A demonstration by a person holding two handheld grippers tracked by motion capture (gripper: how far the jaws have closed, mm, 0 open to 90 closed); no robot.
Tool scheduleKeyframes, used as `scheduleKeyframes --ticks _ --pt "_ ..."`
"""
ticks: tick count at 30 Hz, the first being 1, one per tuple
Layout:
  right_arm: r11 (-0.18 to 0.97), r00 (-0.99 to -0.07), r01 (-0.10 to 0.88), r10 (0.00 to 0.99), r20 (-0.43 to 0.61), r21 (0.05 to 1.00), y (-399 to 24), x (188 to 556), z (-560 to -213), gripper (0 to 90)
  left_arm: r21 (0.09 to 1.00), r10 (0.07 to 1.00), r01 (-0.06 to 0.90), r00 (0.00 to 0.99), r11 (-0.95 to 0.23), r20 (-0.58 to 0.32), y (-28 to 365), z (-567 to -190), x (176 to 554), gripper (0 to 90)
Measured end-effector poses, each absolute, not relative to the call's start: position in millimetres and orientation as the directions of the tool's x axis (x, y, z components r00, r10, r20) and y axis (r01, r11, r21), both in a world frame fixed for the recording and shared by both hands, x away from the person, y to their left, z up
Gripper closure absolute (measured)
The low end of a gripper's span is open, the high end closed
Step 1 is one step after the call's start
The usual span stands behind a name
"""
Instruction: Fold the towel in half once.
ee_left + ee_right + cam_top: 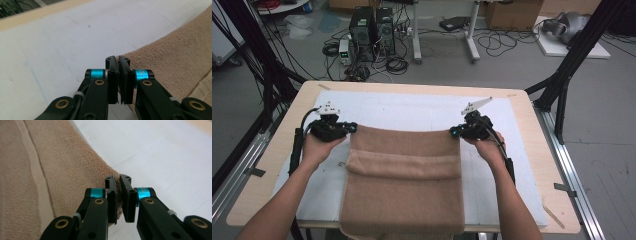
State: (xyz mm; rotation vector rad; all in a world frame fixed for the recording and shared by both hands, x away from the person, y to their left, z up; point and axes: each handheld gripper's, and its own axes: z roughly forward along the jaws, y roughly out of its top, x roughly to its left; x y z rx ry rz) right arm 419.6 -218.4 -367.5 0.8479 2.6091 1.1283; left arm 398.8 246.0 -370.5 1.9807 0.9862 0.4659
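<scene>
Left tool (353, 128) and right tool (454, 131) are each pinching a far corner of the tan terry-cloth towel (404, 175) above the white-topped desk (412, 110).

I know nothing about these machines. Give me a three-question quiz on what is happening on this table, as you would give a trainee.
1. True or false: both grippers are shut on the brown towel.
2. Which part of the towel does the left gripper hold? A) a far corner B) the middle C) the edge hanging off the table
3. What covers the table under the towel?

Key
1. True; the right gripper pinches the other far corner.
2. A
3. A white mat.
</scene>
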Motion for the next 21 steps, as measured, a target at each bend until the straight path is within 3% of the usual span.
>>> scheduleKeyframes --ticks 11,14,16,21 --pt "0.51 -0.794 0.386 0.607 -0.004 0.769 -219.1 455.9 -299.8 85.1 0.87 0.812 0.376 0.581 -0.318 0.045 242.4 -297.0 436.9 86.1" --pt "0.497 -0.781 0.376 0.625 -0.022 0.782 -217.2 462.6 -293.6 82.7 0.86 0.806 0.392 0.591 -0.327 0.037 241.6 -303.0 440.8 80.1" --pt "0.486 -0.762 0.423 0.648 0.01 0.765 -217.0 467.5 -303.0 68.3 0.846 0.808 0.422 0.589 -0.326 0.018 244.3 -314.0 440.8 68.4" --pt "0.485 -0.751 0.479 0.659 0.055 0.732 -219.5 463.5 -335.5 63.6 0.829 0.799 0.469 0.599 -0.304 -0.046 254.1 -346.5 432.7 62.5"
